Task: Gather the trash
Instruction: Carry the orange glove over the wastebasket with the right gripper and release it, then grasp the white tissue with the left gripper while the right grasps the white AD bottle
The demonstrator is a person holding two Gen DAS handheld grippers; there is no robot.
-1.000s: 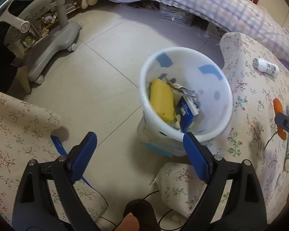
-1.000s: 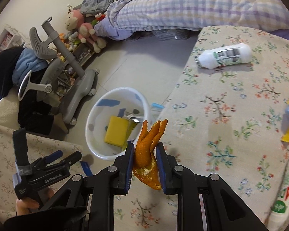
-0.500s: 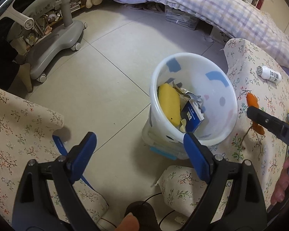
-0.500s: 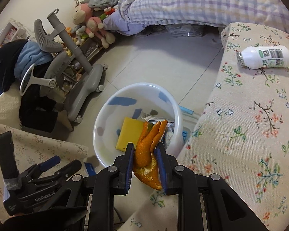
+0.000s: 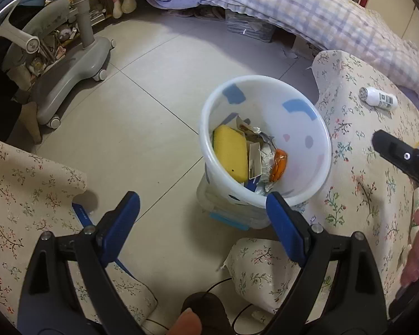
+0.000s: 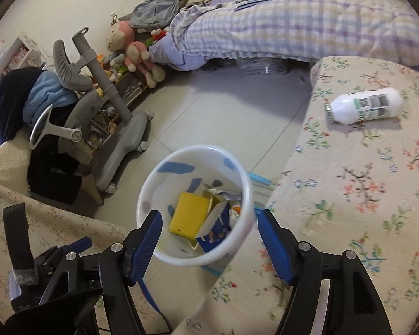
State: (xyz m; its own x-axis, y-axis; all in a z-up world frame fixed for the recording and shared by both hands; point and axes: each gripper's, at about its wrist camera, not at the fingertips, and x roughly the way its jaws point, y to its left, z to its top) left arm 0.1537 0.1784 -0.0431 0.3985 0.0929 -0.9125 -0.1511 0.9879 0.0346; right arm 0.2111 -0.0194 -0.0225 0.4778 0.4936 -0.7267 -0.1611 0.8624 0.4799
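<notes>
Orange peel deposited in the trash bin; both grippers empty.

The orange peel (image 5: 278,163) lies inside the white bin (image 5: 307,192) at 3 o'clock of the yellow sponge (image 5: 231,156). The right gripper (image 6: 209,230), released, hangs above the rim; the left gripper (image 5: 202,213) is spread wide, holding nothing. Likely next item: the white bottle (image 6: 364,106) on the floral table (image 6: 349,195), at 2 o'clock of the bin, calling for a reach across.

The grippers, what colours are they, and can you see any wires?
Both look alike: the left gripper and right gripper have black plastic frames with silver bolts, and flat blue pads on the fingers. A thin black cable trails over the floor below the left one. No sleeves show.
</notes>
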